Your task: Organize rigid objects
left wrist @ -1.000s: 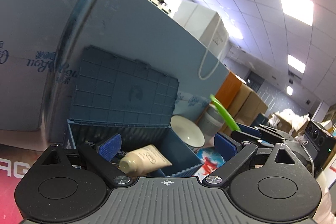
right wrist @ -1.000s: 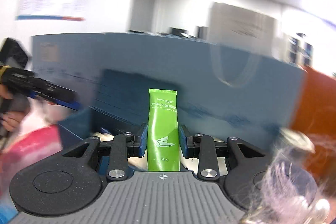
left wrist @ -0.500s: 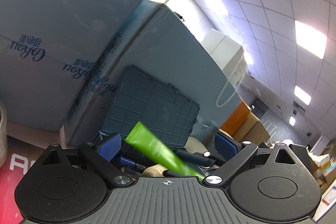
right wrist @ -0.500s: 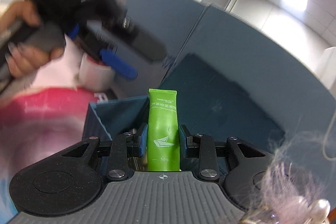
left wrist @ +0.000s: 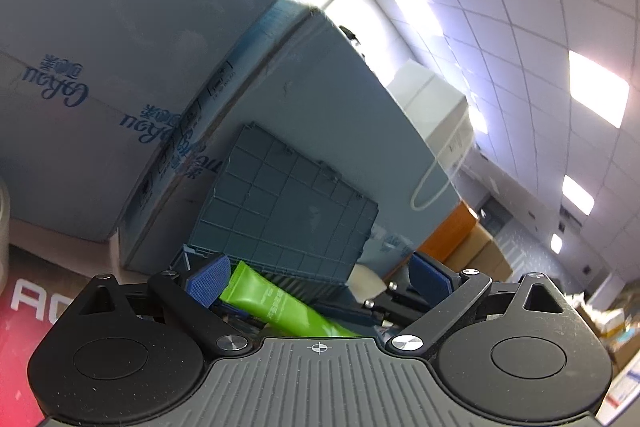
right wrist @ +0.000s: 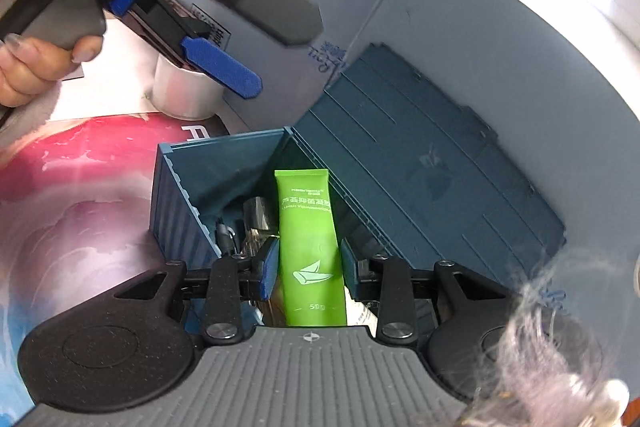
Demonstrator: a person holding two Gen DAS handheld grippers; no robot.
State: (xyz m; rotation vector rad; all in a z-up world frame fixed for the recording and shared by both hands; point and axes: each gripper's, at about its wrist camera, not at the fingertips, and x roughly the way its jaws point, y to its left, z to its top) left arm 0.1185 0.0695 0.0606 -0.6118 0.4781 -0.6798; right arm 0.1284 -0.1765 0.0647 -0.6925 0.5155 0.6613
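While the tube hangs over the box, these are the points that matter:

Step in hand: by my reading, lowering the green tube (right wrist: 311, 251) into the open blue box (right wrist: 176, 199) and letting go.

Right gripper (right wrist: 309, 267): jaws narrow, both blue pads pressed on the tube's sides low on its body, near the "50g" mark.

Left gripper (left wrist: 320, 277): jaws wide, holding nothing; in the right wrist view it hovers up and to the left of the box, held in a hand (right wrist: 36, 39).

Where the tube is: over the box's opening, its flat crimped end pointing away from the right gripper, toward the raised lid (right wrist: 432, 187). Whether it touches anything inside I cannot tell.

How to do it well: bring the tube down along the lid side, where the floor looks freest, and tilt it flat before opening the jaws, so it lies and does not stand. Open only once the crimped end is below the rim. Keep the left gripper where it is, out of the path.

What could go wrong: a glassy bottle (right wrist: 260, 223) and a dark cable-like item already sit in the box just left of the tube; dropping from height may knock them or leave the tube propped on them.

How the tube looks: bright green, smooth plastic, white print and a leaf emblem, wide flat seal on top. It looks soft-walled, so a hard squeeze may dent it.
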